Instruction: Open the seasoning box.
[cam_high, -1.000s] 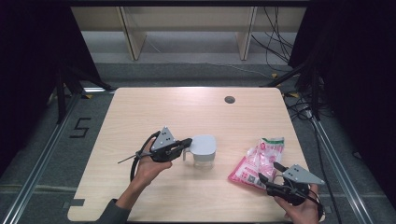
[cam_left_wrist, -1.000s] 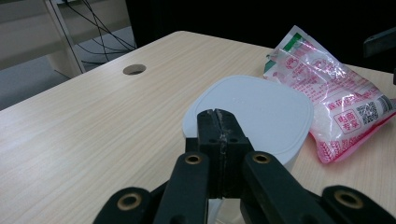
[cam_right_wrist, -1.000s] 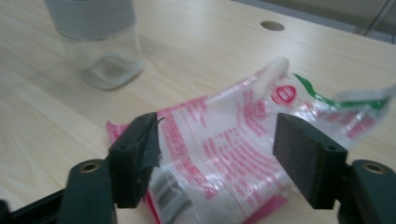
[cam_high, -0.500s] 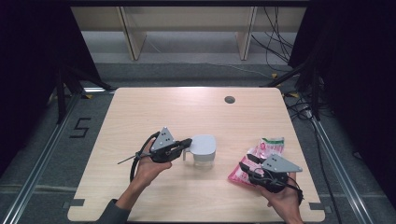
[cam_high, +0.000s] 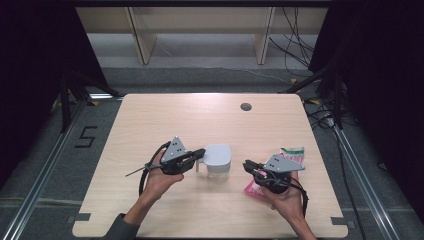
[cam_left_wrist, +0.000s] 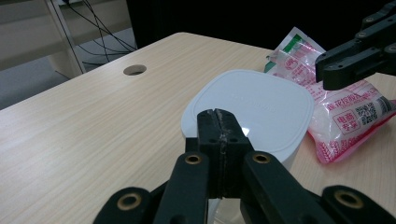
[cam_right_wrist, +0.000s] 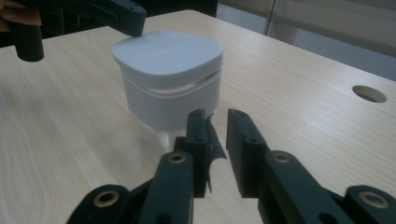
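Note:
A white lidded container (cam_high: 218, 159) stands near the table's middle. My left gripper (cam_high: 201, 152) is shut, its tips against the near edge of the container's lid (cam_left_wrist: 252, 105); I cannot tell if anything thin is pinched between them. My right gripper (cam_high: 247, 164) hovers low to the container's right, jaws a little apart and pointed at the container (cam_right_wrist: 168, 77), with nothing between them. A pink and green plastic packet (cam_high: 295, 154) lies under and behind the right hand. The packet (cam_left_wrist: 345, 112) lies beside the container in the left gripper view.
A round cable hole (cam_high: 245, 106) sits in the tabletop (cam_high: 165, 120) at the back. Shelving legs and cables lie on the floor beyond the far edge. The table's right edge is close behind the packet.
My right gripper has moved left from the table's right front edge, over the packet, toward the container. The left gripper and the container have stayed put.

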